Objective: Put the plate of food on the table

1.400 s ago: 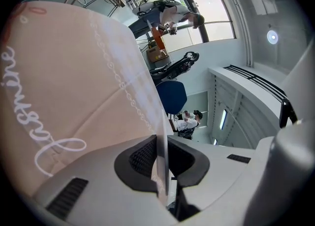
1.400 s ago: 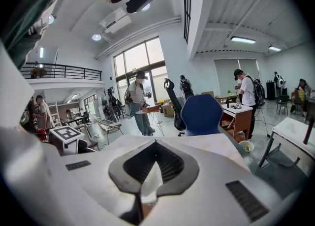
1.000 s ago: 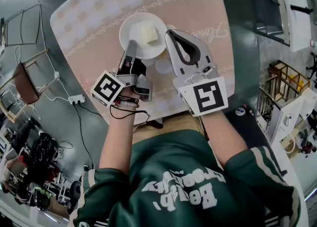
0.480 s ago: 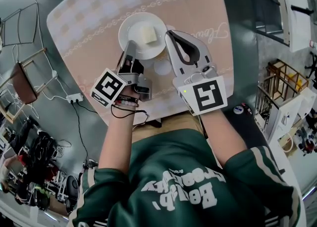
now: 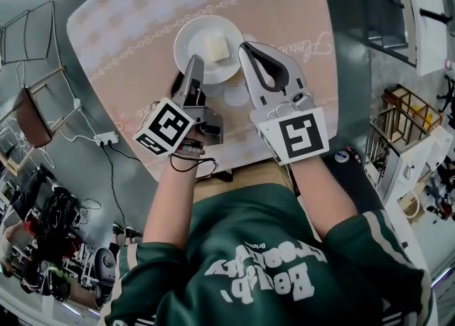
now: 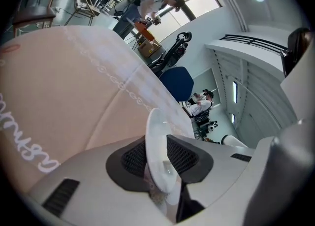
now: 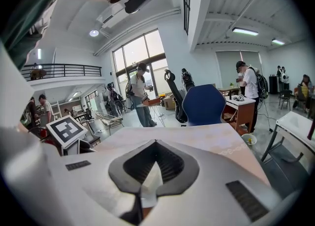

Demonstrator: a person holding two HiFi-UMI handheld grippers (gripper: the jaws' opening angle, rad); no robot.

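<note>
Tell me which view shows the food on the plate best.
The head view: the pale food block lies whole on the white plate. The left gripper view shows only the plate's rim, edge-on in the left gripper; the right gripper view shows no food.

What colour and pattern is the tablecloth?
The tablecloth is pale pink-beige checked, with white chain-like border lines; head view shows it best.

A: Count on the table (image 5: 135, 12)?
B: Plate (image 5: 190, 42): one, toward the near edge. Pale block (image 5: 217, 48) of food on it: one.
A: Grippers?
B: Two: left gripper (image 5: 195, 63), right gripper (image 5: 244, 47). Marker cubes (image 5: 165, 127): two, one per gripper.
A: Off the table?
B: Power strip (image 5: 106, 138): one, on the floor past the left edge. Brown chair (image 5: 32, 115): one, further left.
</note>
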